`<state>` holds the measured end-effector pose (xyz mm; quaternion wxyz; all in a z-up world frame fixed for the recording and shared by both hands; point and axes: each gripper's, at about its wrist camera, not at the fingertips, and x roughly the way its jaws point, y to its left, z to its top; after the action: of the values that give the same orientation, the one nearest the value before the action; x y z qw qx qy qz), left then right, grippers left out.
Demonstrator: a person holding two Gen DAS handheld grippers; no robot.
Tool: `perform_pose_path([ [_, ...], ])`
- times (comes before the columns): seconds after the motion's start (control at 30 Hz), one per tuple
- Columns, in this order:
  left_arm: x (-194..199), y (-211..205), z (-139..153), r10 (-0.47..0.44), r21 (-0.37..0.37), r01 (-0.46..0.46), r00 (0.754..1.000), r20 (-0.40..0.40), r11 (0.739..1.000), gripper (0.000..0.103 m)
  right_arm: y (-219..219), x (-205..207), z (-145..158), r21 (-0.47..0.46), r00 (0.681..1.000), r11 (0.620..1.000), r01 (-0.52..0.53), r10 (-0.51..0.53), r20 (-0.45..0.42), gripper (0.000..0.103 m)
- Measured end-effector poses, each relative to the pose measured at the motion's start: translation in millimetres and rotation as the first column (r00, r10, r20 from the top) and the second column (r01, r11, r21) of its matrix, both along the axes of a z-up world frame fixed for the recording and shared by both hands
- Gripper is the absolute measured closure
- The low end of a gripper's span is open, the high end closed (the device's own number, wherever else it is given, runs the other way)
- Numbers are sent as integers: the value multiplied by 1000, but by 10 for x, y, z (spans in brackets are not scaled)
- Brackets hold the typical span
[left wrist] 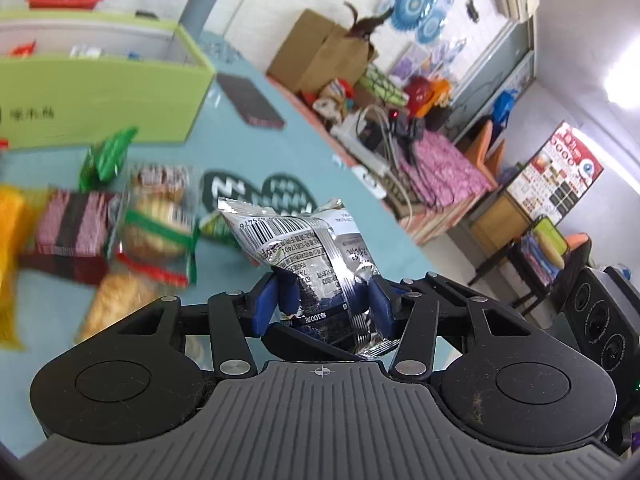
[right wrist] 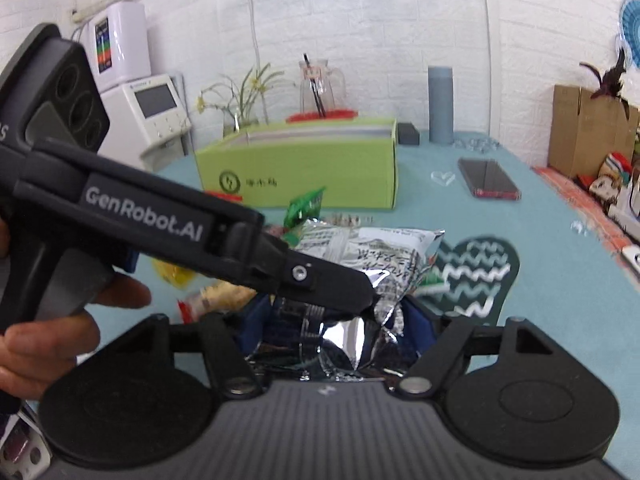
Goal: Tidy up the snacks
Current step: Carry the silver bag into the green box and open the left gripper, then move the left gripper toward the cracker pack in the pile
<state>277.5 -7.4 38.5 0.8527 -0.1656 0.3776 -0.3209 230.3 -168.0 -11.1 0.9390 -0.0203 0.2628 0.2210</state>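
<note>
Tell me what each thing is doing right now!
left gripper: shut on the silver snack bag.
right gripper: shut on the same bag.
silver snack bag: crinkled, held above the table.
green box: open on top.
snack pile: lying loose on the blue table.

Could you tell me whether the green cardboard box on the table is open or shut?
Open. The green cardboard box has no lid over its top; the left wrist view looks past its rim to small items inside.
</note>
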Motion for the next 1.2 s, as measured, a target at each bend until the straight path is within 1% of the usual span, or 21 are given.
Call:
perform_pose_path([
  [0.13,308,112,269,44,12,-45,997,63,999,71,176,385,195,-49,996,998,-43,46,72,22],
  [0.2,562,202,441,71,31,-74,992,109,997,71,309,683,309,-75,991,994,-75,82,107,22],
  [0.27,840,297,585,101,39,-107,985,138,993,70,468,1039,433,-101,983,990,-102,116,140,21],
  [0.33,1168,410,730,143,44,-152,977,161,987,71,606,1406,519,-104,978,985,-136,150,143,19],
  [0.4,1524,469,802,171,70,-185,969,176,980,70,752,1813,565,-106,979,983,-151,164,125,19],
  [0.47,1869,507,766,190,103,-209,967,167,972,69,881,2200,534,-115,981,981,-159,170,93,19],
  [0.5,2068,536,700,194,122,-213,969,152,969,69,927,2353,494,-119,983,980,-162,171,69,19],
  [0.57,2376,595,520,209,143,-222,973,100,965,68,1018,2660,331,-123,984,977,-174,175,4,20],
  [0.6,2515,626,380,223,151,-231,972,67,961,68,1043,2757,243,-122,983,976,-182,180,-25,21],
  [0.67,2678,670,164,231,174,-230,973,10,958,68,1121,2932,27,-126,977,972,-200,189,-95,21],
  [0.7,2697,687,65,238,184,-235,971,7,954,64,1147,2919,-27,-140,975,966,-217,209,-73,20],
  [0.77,2676,715,2,217,175,-218,976,27,960,59,1166,2911,-28,-116,974,968,-220,213,-72,13],
  [0.8,2645,725,0,217,175,-221,975,41,959,59,1180,2913,-30,-122,975,969,-216,208,-73,13],
  [0.83,2612,730,25,225,176,-232,973,55,957,57,1183,2917,-20,-123,977,970,-211,204,-69,11],
  [0.87,2568,737,65,226,169,-234,972,63,958,54,1183,2903,9,-111,977,972,-206,199,-72,9],
  [0.93,2425,770,204,224,129,-234,971,87,964,48,1119,2807,112,-83,980,977,-196,191,-63,10],
  [0.97,2311,783,307,226,108,-238,968,113,965,43,1077,2725,183,-77,982,979,-188,185,-39,10],
  [1.0,2187,789,409,230,96,-245,963,142,965,37,1023,2600,249,-77,984,981,-177,177,-10,10],
  [1.1,1711,794,690,249,76,-274,937,245,959,29,850,2156,442,-74,987,987,-143,147,58,10],
  [1.13,1550,792,753,251,73,-279,930,269,957,27,789,2012,472,-67,988,989,-135,140,66,10],
  [1.2,1178,791,820,271,64,-304,913,306,951,21,676,1712,476,-49,993,994,-101,104,63,9],
])
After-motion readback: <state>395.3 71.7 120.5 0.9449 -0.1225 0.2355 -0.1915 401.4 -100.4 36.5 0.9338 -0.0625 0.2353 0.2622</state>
